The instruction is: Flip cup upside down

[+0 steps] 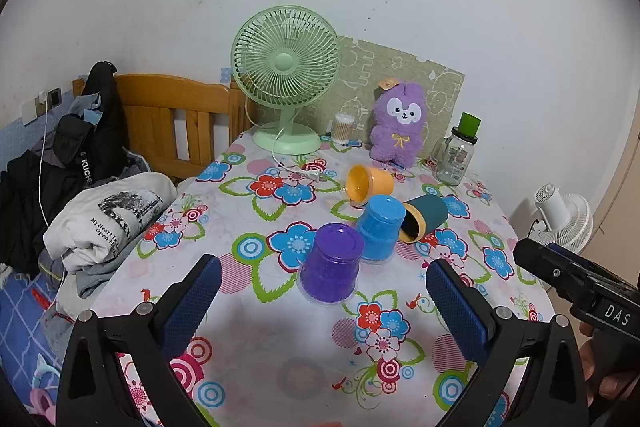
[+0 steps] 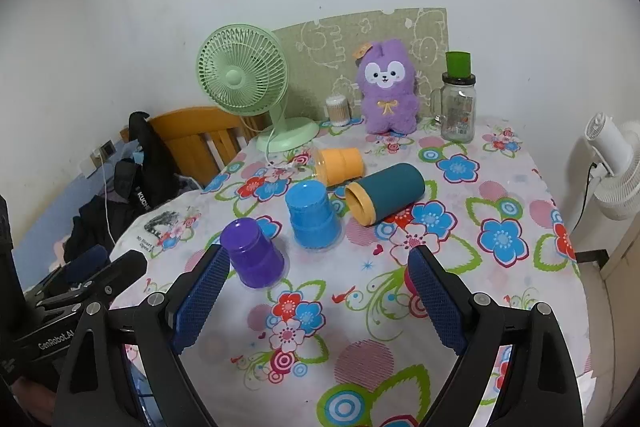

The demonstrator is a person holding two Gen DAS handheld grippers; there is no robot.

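Note:
A purple cup and a blue cup stand upside down on the floral tablecloth. An orange cup and a teal cup with a yellow rim lie on their sides behind them. My left gripper is open and empty, just in front of the purple cup. My right gripper is open and empty, in front of the blue cup, with the purple cup next to its left finger.
At the back of the table stand a green fan, a cotton swab jar, a purple plush toy and a glass bottle with a green cap. Folded clothes lie left. A white fan stands right.

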